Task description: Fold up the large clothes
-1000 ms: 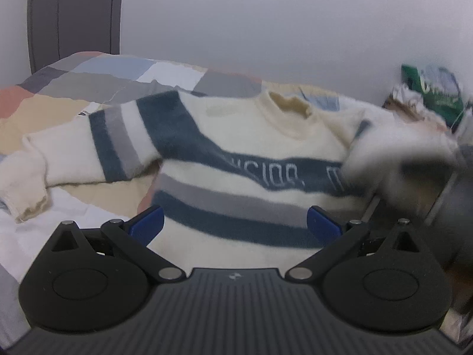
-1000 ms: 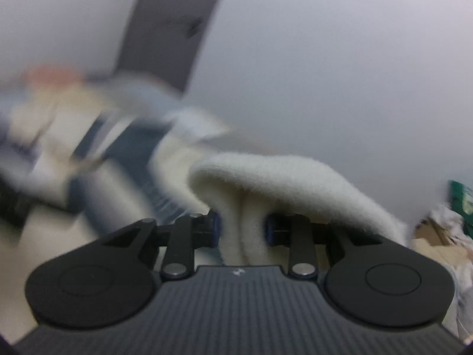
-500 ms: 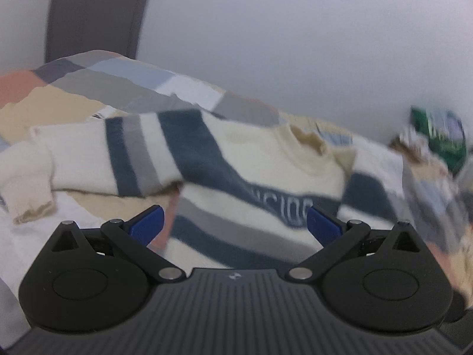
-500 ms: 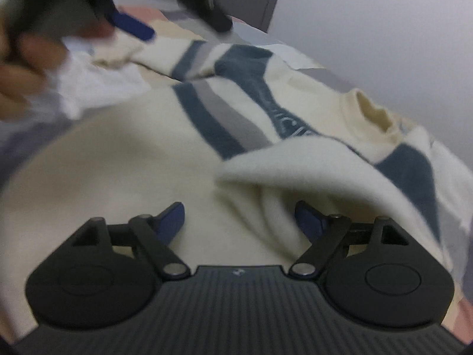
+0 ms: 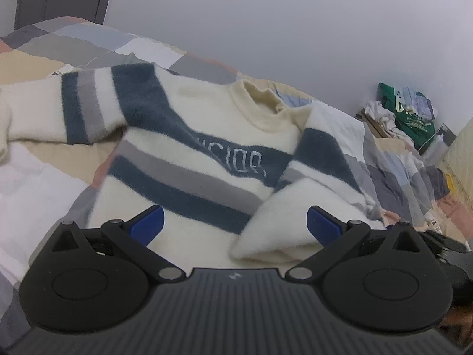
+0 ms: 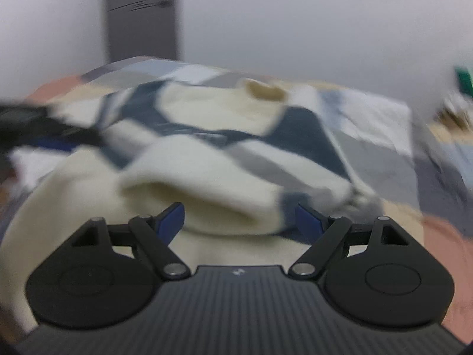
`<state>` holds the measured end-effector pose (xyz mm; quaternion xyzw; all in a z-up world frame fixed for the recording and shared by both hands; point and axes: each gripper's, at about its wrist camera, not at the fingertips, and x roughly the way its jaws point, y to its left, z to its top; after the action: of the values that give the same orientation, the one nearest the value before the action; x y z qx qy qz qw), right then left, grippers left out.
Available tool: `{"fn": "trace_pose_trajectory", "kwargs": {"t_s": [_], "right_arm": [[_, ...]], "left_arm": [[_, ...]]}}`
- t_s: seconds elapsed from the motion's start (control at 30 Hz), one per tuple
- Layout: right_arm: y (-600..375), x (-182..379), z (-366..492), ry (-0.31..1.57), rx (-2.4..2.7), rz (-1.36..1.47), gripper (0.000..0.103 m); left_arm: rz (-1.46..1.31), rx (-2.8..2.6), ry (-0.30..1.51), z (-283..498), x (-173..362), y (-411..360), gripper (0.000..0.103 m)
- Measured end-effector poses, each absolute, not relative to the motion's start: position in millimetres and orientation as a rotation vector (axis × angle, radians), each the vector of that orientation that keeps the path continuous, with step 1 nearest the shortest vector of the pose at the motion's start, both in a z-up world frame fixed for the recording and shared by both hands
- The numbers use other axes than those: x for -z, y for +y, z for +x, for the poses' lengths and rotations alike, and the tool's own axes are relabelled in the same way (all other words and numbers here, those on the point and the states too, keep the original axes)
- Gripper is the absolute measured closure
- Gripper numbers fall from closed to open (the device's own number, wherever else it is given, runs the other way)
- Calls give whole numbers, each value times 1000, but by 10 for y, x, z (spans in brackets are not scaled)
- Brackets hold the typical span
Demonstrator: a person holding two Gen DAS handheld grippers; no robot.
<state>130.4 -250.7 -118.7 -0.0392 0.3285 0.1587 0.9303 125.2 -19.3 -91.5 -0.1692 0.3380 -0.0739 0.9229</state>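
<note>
a patchwork bedspread point(image 5: 44, 50) covers the bed, and the cream sweater point(image 5: 192, 159) with navy and grey stripes lies flat on it, collar toward the wall. one sleeve point(image 5: 292, 207) is folded in across the chest (its cuff end near the hem). the left gripper point(image 5: 235, 222) hangs over the hem, jaws spread wide, holding nothing. the right gripper point(image 6: 239, 219) is likewise wide apart and empty, its view blurred.

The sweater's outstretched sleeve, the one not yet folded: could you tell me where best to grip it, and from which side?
I would take the outstretched sleeve with the open left gripper, near its cream cuff at the far left. It lies flat on the quilt, away from the sweater body, so coming from the outer side looks easiest.
</note>
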Motion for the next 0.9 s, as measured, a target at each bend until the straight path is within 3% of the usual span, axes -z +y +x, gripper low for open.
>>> {"fn": "trace_pose_trajectory", "kwargs": {"t_s": [0.2,0.3,0.4,0.47,0.5,0.7,0.9], "right_arm": [[-2689,1422,1651,699,-357,74,21],[-2575,1530,1759,705,-356,28,36],[-2533,1503,1758,652,-341,6,56],[-2559,1408,1719,614,-335,3,77],[-2558,1353,1702,597,-338,7,81],[-2347,1023,1648,499,-415,-19,82],[-2001,998,1791,561,-480,26,82]], "left_arm": [[-380,108,708,1242,871,-166,0],[-391,108,705,1245,862,-129,0],[-392,91,705,1263,862,-85,0],[-381,76,702,1285,860,-51,0],[-379,72,697,1297,855,-24,0],[-462,46,660,1291,802,250,0],[-511,17,637,1226,748,432,0]]}}
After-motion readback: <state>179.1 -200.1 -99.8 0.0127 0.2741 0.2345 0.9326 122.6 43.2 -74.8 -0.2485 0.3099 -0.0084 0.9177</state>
